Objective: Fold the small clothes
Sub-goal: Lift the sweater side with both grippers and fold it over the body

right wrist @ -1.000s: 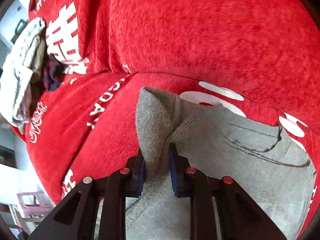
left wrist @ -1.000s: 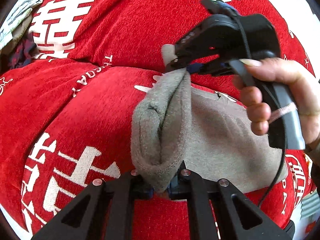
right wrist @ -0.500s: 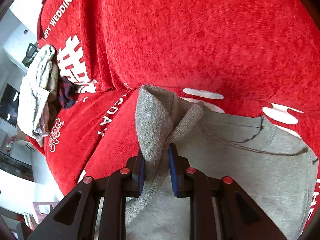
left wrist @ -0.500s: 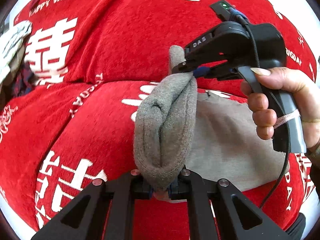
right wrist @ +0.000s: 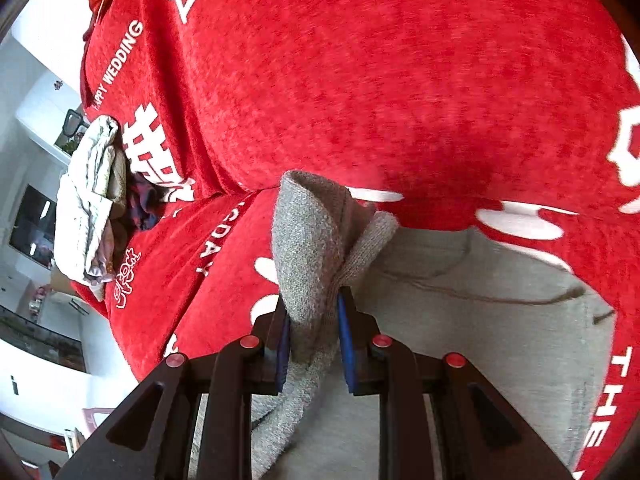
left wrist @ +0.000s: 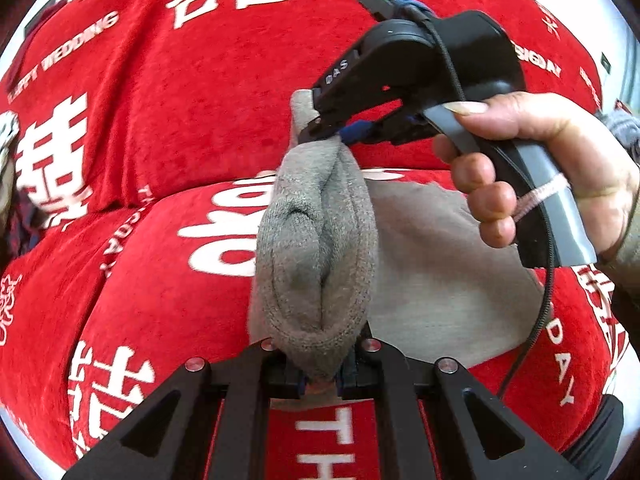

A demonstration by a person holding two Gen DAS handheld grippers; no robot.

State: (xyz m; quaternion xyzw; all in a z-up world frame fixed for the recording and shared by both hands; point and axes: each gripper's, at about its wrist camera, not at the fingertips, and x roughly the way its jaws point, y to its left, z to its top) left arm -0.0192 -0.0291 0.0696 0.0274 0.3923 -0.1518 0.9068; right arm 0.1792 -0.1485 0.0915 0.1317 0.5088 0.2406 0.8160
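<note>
A grey garment [left wrist: 432, 280] was seen lying on a red cover [left wrist: 168, 96] printed with white characters. One folded edge of it was held pinched in the left tongs [left wrist: 320, 376], another edge in the right tongs [right wrist: 312, 328], with the cloth raised between them. A pile of clothes [right wrist: 86, 204] lay well apart on the cover.

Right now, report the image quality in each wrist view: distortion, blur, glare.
Left wrist view: strong fisheye bending, dark corners, grey garment sharp, blown-out white at upper right. Right wrist view: same curvature, red cover slightly smeared, bright overexposed room at left.
</note>
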